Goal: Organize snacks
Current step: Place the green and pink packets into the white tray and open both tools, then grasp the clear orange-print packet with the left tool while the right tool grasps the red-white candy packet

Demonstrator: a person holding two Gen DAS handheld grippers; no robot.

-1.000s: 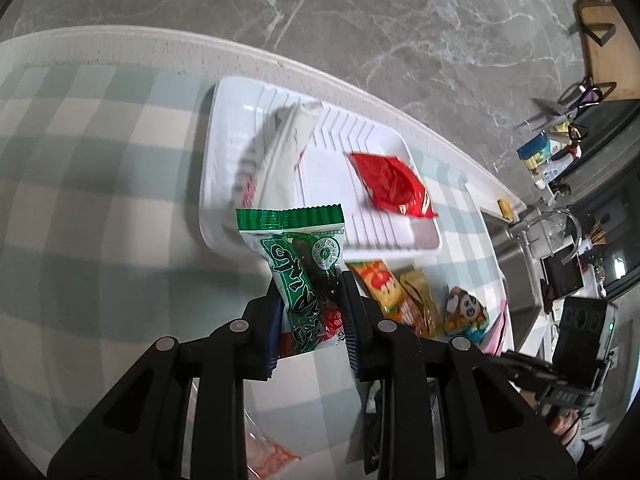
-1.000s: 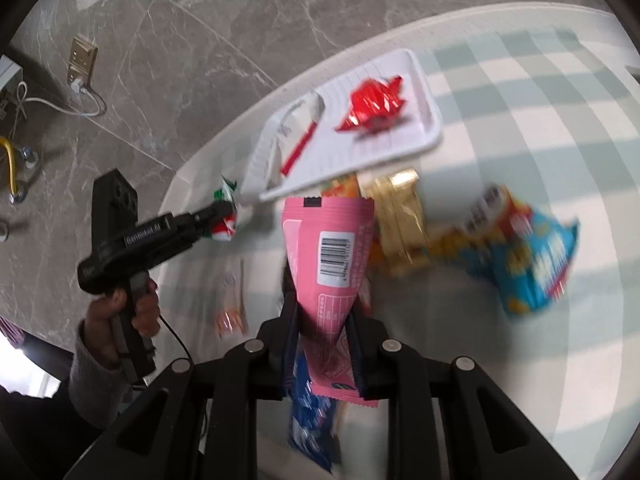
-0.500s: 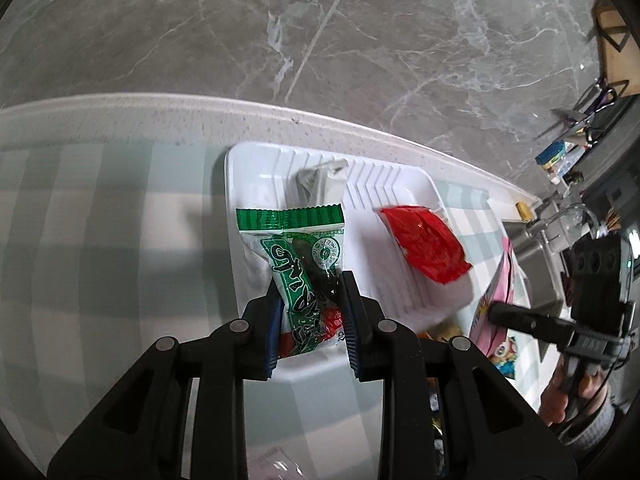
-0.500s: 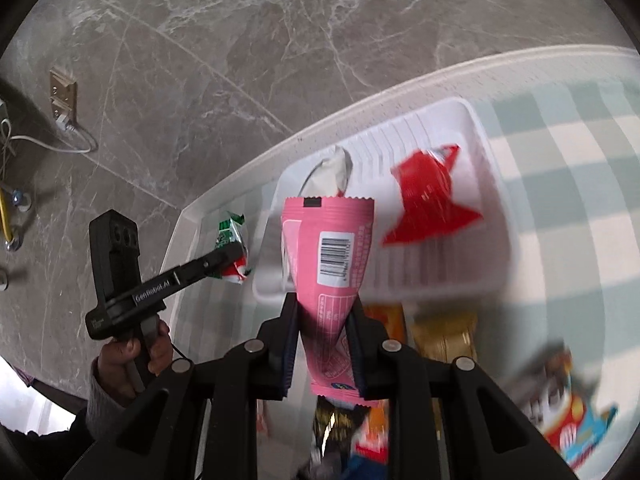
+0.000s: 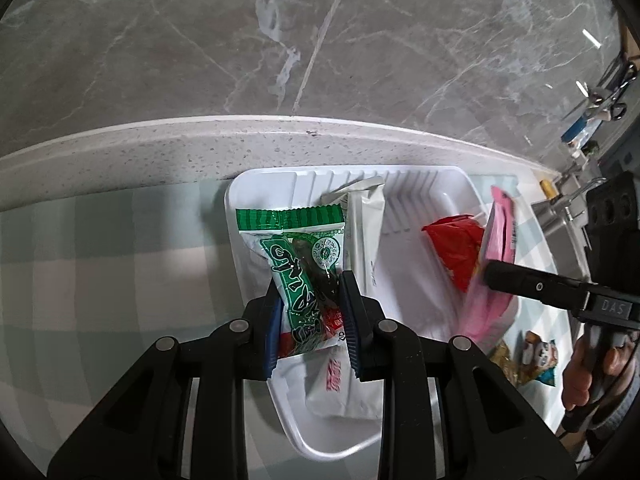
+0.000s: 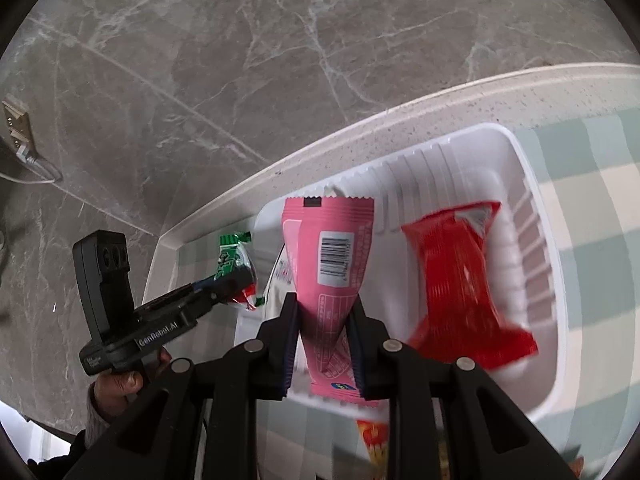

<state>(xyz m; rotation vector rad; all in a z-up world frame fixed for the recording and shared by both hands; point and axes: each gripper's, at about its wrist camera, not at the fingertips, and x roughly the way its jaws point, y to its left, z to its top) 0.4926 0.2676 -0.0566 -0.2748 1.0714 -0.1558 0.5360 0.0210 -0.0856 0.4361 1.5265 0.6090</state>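
A green-and-white checked cloth (image 5: 100, 264) is spread over a pale counter against grey marble. A green snack packet (image 5: 304, 276) is pinched in the left gripper (image 5: 310, 320), and a pink packet (image 6: 330, 276) is clamped in the right gripper (image 6: 324, 344). Both are held over a white tray (image 5: 256, 184), where a white packet (image 5: 366, 236) and a red packet (image 6: 460, 280) are seen lying.

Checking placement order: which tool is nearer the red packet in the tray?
Right. The right tool, gripping the pink packet, is beside the red packet; the left tool is across the white tray.
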